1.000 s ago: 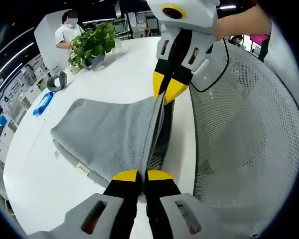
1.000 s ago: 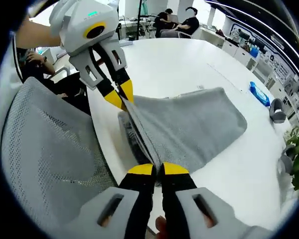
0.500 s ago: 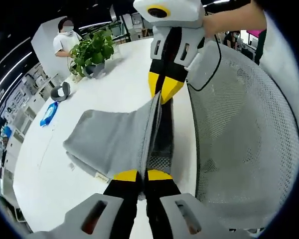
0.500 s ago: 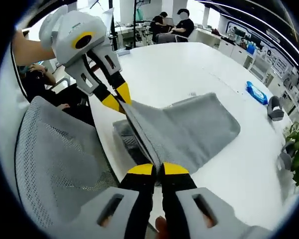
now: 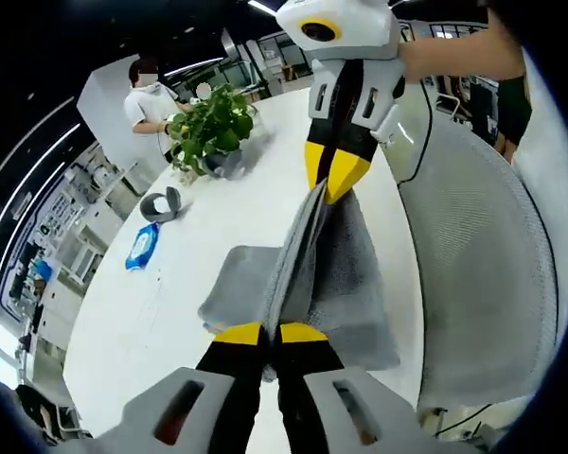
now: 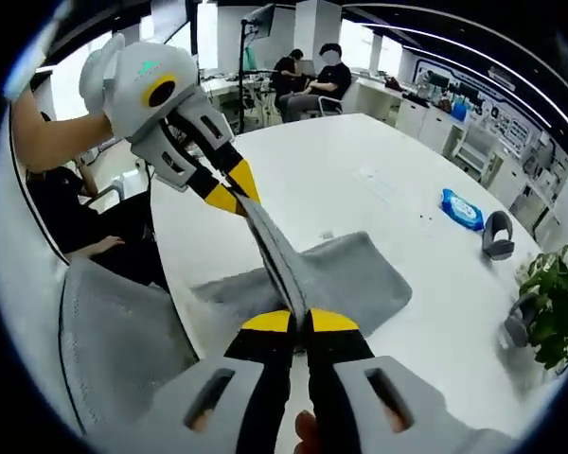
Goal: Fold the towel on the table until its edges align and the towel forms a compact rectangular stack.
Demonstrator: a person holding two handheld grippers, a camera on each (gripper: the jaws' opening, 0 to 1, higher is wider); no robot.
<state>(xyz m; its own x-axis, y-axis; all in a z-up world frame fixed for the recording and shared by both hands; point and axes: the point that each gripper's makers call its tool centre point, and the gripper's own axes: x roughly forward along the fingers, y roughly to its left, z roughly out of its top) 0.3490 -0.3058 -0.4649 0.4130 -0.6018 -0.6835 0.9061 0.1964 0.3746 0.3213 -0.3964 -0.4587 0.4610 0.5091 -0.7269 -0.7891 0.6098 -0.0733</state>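
Between your jaws, the left gripper (image 5: 270, 333) and right gripper (image 6: 298, 322) each pinch one end of the towel (image 5: 298, 260) edge, taut from six up to twelve o'clock; the rest hangs onto the table (image 5: 161, 303), toward nine.

A green plant in a pot (image 5: 211, 135) stands far off on the white table (image 5: 170, 284). Near it lie a grey headset (image 5: 161, 203) and a blue packet (image 5: 142, 248). A grey mesh chair (image 5: 478, 274) sits beside the table, and people (image 6: 317, 76) sit at desks far behind.
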